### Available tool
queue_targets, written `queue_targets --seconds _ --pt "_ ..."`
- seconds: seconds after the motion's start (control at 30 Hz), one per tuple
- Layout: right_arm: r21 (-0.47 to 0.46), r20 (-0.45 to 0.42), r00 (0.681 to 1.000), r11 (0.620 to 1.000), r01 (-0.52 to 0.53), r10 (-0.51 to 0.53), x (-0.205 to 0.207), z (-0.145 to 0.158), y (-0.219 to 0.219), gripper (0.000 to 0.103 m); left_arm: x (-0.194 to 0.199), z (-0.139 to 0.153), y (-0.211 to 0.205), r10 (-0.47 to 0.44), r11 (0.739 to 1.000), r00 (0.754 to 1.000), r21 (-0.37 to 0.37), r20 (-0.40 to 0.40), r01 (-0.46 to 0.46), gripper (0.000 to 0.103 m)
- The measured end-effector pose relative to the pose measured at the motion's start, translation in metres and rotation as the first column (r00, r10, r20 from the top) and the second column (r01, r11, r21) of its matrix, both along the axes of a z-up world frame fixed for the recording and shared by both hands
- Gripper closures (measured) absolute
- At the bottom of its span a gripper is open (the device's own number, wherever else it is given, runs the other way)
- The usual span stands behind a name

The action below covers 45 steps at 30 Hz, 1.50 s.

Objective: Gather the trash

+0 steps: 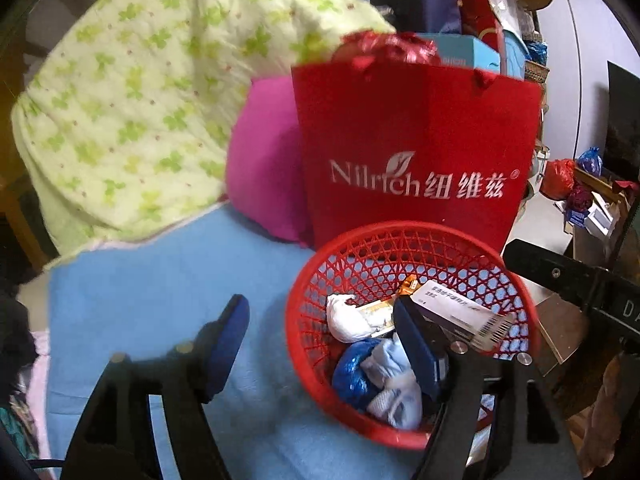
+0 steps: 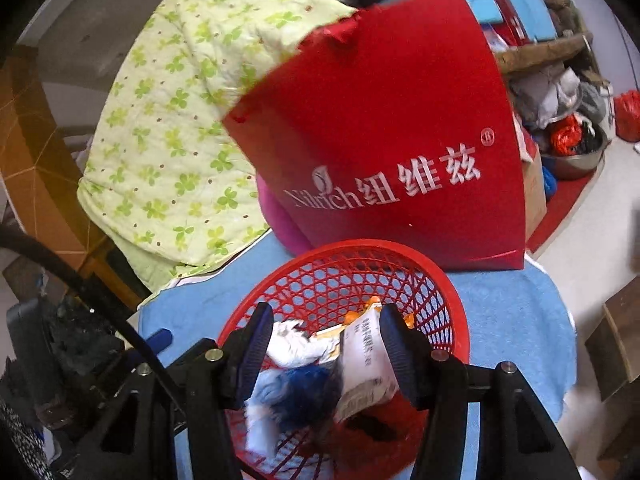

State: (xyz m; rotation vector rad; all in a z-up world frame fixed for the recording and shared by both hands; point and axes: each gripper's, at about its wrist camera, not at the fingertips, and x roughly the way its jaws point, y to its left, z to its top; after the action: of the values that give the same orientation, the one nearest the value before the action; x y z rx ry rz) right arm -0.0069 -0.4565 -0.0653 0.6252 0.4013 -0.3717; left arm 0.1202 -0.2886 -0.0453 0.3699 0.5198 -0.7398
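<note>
Trash sits in the red mesh basket (image 1: 412, 240) on the blue towel (image 1: 160, 280): white wad (image 1: 348, 318), flat carton (image 1: 460, 312), blue crinkly bag (image 1: 352, 376). All looks light & soft; I'd pinch the carton by its stiff edge. Left gripper (image 1: 320, 344) is wide, one finger inside the rim, holding nothing. Right gripper (image 2: 324, 344) is part-open over the pile; carton between its jaws, can't tell if pressed.

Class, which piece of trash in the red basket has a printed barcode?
The flat white box lying at the basket's right; the white wad and blue wrapper show none.
</note>
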Motion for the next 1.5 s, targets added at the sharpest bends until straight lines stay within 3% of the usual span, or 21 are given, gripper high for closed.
queue_targets --seconds 0.17,0.3,0.5,1.07,1.5 --pt "-0.063 0.012 1.000 0.998 -0.003 0.004 -0.031 0.029 0.028 0.044 -0.036 0.027 0.026 0.033 0.999 0.995 -0.017 0.097 -0.032 0.018" --pt "-0.094 0.027 1.000 0.996 -0.003 0.006 -0.053 0.046 0.048 0.037 -0.054 0.044 0.047 0.054 0.998 0.989 -0.033 0.136 -0.050 0.017" --pt "-0.151 0.047 0.998 0.988 -0.023 0.030 -0.075 0.069 0.076 0.036 -0.076 0.063 0.075 0.106 0.994 0.977 -0.051 0.185 -0.098 0.013" --pt "-0.266 0.135 0.988 0.963 -0.036 0.075 -0.123 0.114 0.137 0.033 -0.112 0.093 0.142 0.247 0.968 0.941 -0.107 0.232 -0.227 0.008" --pt "-0.357 0.144 0.981 0.932 -0.068 0.127 -0.146 0.128 0.178 0.031 -0.137 0.102 0.170 0.298 0.954 0.918 -0.124 0.263 -0.274 0.002"
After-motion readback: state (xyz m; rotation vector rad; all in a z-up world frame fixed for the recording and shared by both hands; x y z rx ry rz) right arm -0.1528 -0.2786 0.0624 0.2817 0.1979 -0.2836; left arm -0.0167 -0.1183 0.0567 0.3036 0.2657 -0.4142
